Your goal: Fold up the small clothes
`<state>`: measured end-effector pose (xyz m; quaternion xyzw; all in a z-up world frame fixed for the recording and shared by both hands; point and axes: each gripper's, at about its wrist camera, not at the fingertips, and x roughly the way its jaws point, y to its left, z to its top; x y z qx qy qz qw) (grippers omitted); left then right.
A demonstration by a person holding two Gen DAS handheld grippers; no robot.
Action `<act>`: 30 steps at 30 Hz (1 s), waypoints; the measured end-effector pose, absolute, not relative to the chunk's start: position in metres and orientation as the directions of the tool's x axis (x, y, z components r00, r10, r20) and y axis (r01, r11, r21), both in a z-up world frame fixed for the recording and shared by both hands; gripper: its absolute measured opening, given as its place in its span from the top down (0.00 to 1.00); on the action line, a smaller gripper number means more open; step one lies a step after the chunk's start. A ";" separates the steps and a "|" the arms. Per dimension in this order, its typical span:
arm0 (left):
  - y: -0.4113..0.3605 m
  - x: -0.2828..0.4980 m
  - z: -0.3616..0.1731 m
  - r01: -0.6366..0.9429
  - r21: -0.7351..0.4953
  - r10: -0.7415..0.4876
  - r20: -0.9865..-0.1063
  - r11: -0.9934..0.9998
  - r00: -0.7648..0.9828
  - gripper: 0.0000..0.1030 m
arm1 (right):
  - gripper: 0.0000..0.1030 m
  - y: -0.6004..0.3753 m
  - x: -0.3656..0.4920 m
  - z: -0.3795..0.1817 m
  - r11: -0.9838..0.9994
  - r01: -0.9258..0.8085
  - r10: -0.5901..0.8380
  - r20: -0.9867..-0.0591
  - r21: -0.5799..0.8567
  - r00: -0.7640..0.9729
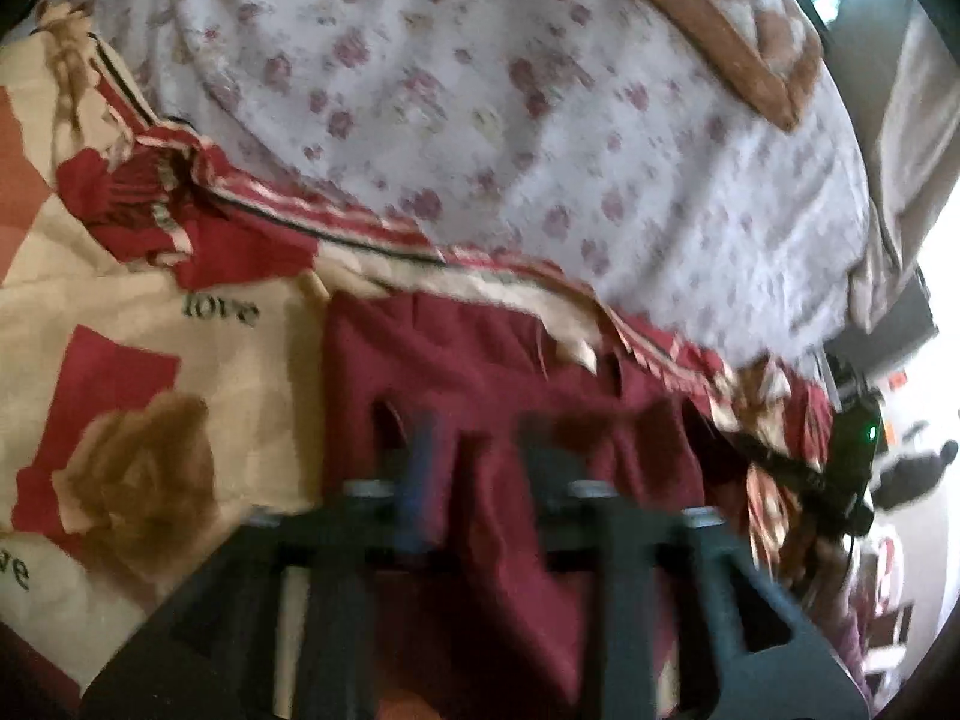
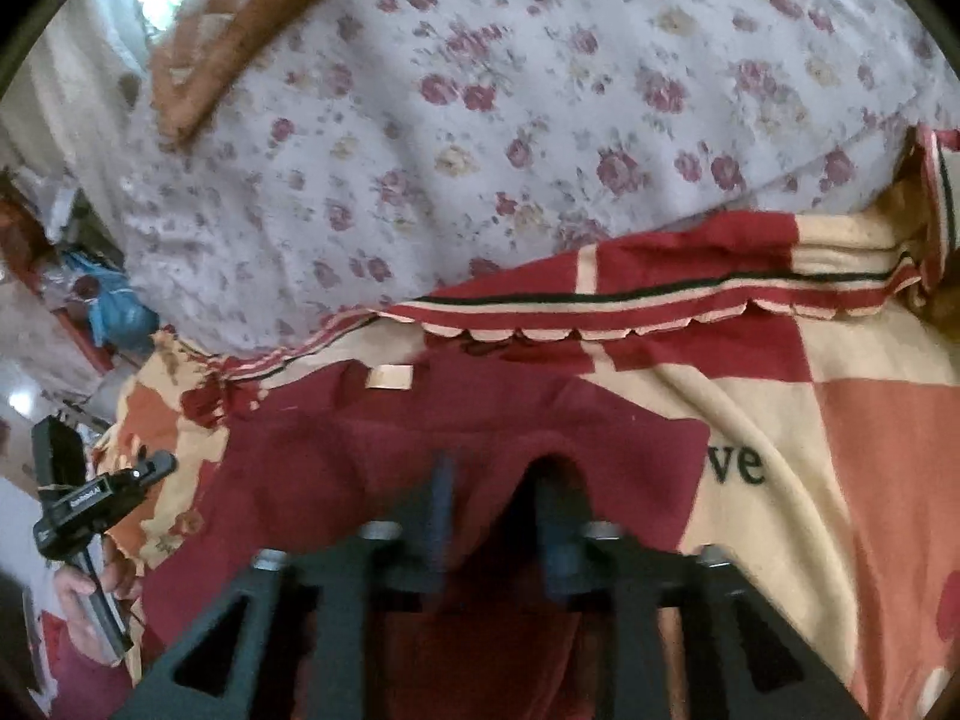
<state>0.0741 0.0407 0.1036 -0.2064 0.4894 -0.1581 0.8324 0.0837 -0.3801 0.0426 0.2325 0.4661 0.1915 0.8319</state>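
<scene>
A small dark red garment (image 1: 480, 372) lies flat on the bed, close under both grippers. In the right wrist view the same garment (image 2: 420, 432) shows a beige label (image 2: 390, 376) at its far edge. My left gripper (image 1: 480, 462) hovers over the garment's near part, jaws apart, with only flat cloth showing in the gap. My right gripper (image 2: 498, 504) is also open, low over the garment; a raised fold sits by its right finger. Neither pair of pads presses on cloth. Each view catches the other gripper at its edge: the right gripper (image 1: 852, 462), and the left gripper (image 2: 90, 504) in a hand (image 2: 78, 588).
The bed cover (image 1: 150, 360) is cream and red checks with roses and the word "love". A white floral quilt (image 2: 510, 120) lies bunched behind the garment, with a brown-edged blanket (image 1: 750, 30) beyond. Room clutter shows past the bed's side (image 2: 102, 312).
</scene>
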 end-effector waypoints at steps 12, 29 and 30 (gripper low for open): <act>-0.005 0.047 0.065 0.109 -0.544 -0.553 -0.795 0.832 0.251 0.44 | 0.53 -0.379 0.067 0.057 0.875 -0.162 0.466 -0.704 0.456 0.536; 0.016 0.130 0.095 0.134 -0.431 -0.441 -0.767 0.892 0.466 0.94 | 0.92 -0.370 0.125 0.042 0.926 -0.071 0.336 -0.720 0.372 0.608; 0.019 0.140 0.082 0.099 -0.436 -0.431 -0.782 0.894 0.449 0.94 | 0.92 -0.369 0.131 0.034 0.924 -0.051 0.332 -0.731 0.378 0.596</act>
